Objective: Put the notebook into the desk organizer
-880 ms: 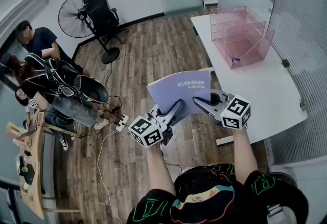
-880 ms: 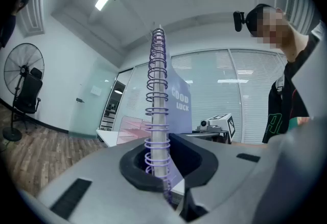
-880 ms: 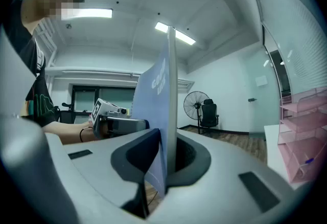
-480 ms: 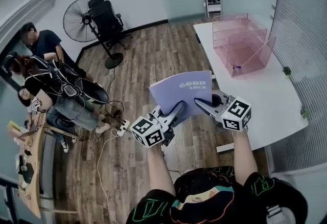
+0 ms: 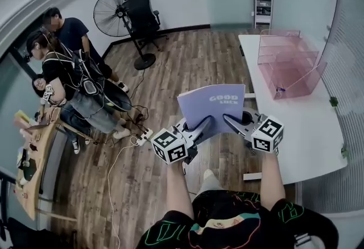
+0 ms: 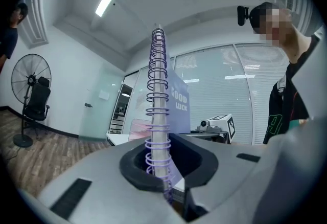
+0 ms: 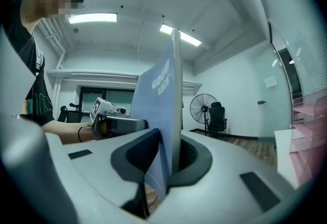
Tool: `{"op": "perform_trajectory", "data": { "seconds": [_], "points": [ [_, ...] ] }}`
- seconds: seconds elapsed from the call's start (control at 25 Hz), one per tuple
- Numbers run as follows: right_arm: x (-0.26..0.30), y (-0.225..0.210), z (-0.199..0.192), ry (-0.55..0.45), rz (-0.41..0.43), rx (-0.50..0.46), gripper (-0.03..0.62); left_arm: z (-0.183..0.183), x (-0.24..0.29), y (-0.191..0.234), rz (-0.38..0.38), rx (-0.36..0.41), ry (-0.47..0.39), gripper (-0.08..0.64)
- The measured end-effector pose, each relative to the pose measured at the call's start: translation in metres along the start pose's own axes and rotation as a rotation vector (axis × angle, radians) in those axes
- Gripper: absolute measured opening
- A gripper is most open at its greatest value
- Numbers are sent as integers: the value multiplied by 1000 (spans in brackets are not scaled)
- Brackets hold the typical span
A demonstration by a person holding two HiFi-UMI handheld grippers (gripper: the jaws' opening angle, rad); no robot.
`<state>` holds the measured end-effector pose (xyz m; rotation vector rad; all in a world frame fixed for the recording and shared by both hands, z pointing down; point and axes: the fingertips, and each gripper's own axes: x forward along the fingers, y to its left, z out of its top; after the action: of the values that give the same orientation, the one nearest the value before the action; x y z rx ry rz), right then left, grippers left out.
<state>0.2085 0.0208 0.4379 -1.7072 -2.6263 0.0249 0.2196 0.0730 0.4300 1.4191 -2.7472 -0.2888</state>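
A lilac spiral notebook (image 5: 212,106) with "GOOD LUCK" on its cover is held in the air over the wooden floor, left of the white table. My left gripper (image 5: 203,124) is shut on its spiral edge (image 6: 156,131). My right gripper (image 5: 230,120) is shut on the opposite edge (image 7: 171,136). In both gripper views the notebook stands upright between the jaws. The pink see-through desk organizer (image 5: 290,66) stands on the white table (image 5: 301,128), farther ahead and to the right of both grippers.
A standing fan (image 5: 115,12) and a black office chair (image 5: 142,12) stand at the back. Several people (image 5: 68,66) are at the left by a wooden desk (image 5: 34,168). A power strip and cables (image 5: 139,137) lie on the floor.
The head view has shifted, so the notebook, both grippers and the table sit a little farther right. Both grips on the notebook are unchanged.
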Motion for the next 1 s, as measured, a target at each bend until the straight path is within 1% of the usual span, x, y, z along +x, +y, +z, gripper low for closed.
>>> {"op": "perform_trajectory", "data": {
  "seconds": [0.08, 0.24, 0.36, 0.52, 0.6, 0.72, 0.8, 0.88, 0.96, 1.0],
  "points": [
    [8, -14, -2, 5, 10, 10, 48, 0, 8, 14, 15, -4, 4, 34],
    [23, -70, 9, 22, 6, 28, 48, 14, 50, 54, 24, -25, 9, 35],
    [36, -101, 12, 36, -22, 31, 49, 20, 70, 80, 1, -42, 10, 35],
    [61, -123, -9, 37, -72, 49, 51, 6, 74, 118, -30, -58, 25, 34],
    [77, -151, -15, 57, -91, 72, 51, 4, 92, 148, -33, -84, 39, 34],
    [97, -206, -12, 91, -115, 92, 51, 11, 129, 193, -42, -123, 44, 35],
    [108, -225, -10, 65, -136, 52, 55, 14, 139, 213, -66, -121, 29, 35],
    [119, -232, -14, 25, -154, 23, 57, 14, 140, 229, -90, -96, 24, 35],
    [137, -241, -17, 40, -159, 47, 54, 15, 139, 250, -101, -80, 35, 37],
    [149, -247, -13, 48, -165, 34, 55, 20, 139, 263, -107, -90, 26, 38]
  ]
}}
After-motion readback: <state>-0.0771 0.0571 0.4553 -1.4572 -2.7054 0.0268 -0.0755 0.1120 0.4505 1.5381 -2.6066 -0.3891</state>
